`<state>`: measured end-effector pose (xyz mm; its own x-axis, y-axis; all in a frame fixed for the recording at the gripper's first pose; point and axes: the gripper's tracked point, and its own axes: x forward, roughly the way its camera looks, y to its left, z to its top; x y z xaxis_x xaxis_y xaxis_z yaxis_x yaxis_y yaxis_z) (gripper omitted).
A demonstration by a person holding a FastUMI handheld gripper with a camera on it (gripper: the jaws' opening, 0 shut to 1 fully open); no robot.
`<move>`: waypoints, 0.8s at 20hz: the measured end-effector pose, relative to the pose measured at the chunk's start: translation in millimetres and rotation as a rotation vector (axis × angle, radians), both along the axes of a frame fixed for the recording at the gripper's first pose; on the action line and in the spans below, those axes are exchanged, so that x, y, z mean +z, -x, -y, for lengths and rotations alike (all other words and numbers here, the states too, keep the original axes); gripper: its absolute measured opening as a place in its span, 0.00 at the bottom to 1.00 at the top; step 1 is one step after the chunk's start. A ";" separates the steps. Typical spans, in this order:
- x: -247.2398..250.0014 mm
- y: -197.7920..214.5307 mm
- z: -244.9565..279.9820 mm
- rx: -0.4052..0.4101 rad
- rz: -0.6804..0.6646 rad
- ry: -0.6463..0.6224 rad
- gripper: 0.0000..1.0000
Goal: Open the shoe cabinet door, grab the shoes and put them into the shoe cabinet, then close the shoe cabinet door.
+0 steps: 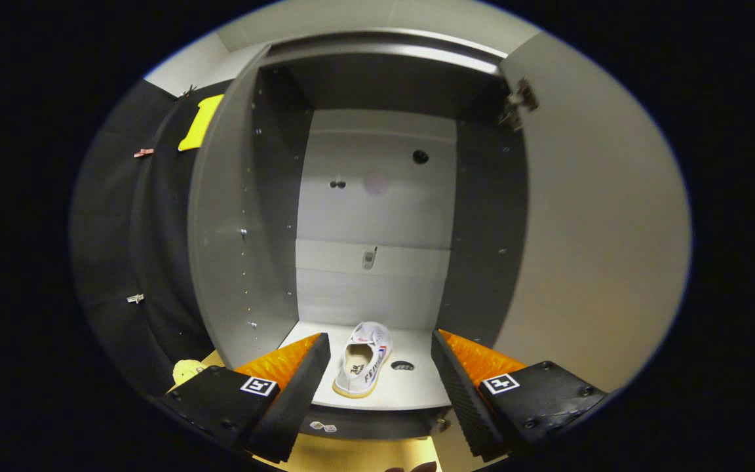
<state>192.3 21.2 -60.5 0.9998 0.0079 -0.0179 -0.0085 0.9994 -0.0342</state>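
The released claw [377,373] hangs before the open grey shoe cabinet [377,196], whose floor holds a white low-top sneaker [364,359], placement apparently complete.

The tongs [381,367] are wide open, with a white shoe [364,360] at 12 o'clock inside the open shoe cabinet [377,196].
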 end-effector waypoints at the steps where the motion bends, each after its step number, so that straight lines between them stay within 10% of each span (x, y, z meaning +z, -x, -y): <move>1: 5.6 16.4 3.3 -0.009 0.013 0.003 0.97; 16: 39.5 225.5 78.5 -0.060 0.075 -0.069 0.97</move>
